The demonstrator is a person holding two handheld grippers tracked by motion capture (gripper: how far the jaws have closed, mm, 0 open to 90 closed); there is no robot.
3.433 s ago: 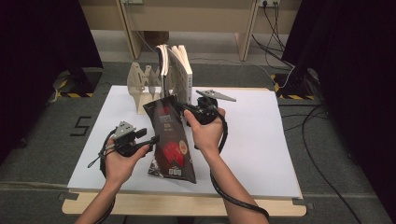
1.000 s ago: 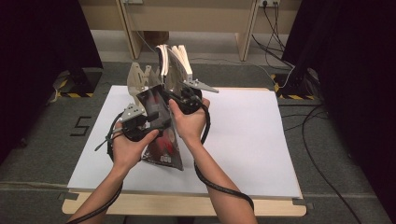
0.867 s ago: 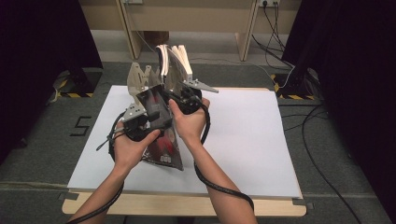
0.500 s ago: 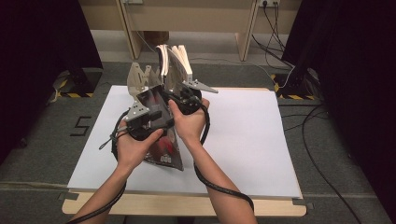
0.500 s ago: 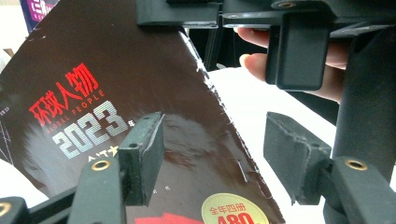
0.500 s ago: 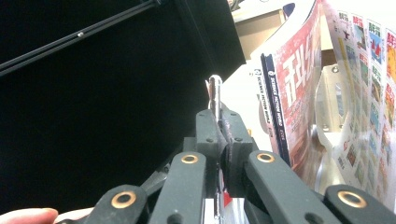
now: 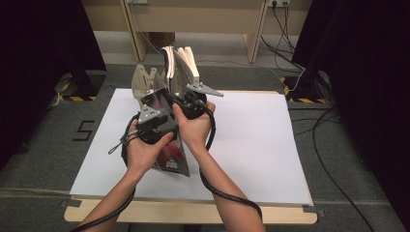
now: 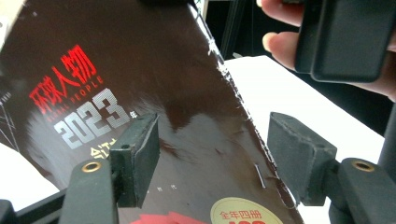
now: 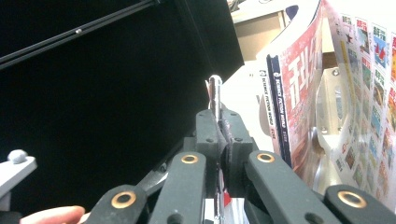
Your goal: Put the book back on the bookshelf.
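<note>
Step in hand, as I read it: getting the dark magazine up off the table and into the wooden rack w/ the other mags; it's about halfway there; lifted and tilted just in front of the rack, top edge toward it, lower end low over the white table sheet.

Right gripper: jaws pinched fully together on the magazine's thin top edge, pads pressed flat either side of it. Left gripper: jaws spread wide, one pad over the glossy cover, the other just off the stapled spine edge; no grip, cover merely between them; whether a pad touches it I can't tell.

Next move, prob.: left closes on the spine side to steady it, then both swing the magazine upright and slide it into a free slot; needs edge lined up w/ the slot, else it fouls the standing magazines.

Views differ: right gripper view gives the pinch edge-on plus the red mag's spine right of it in the rack; left gripper view gives cover print, "2023", staple; high view gives overall layout, both hands close together in front of the rack.
</note>
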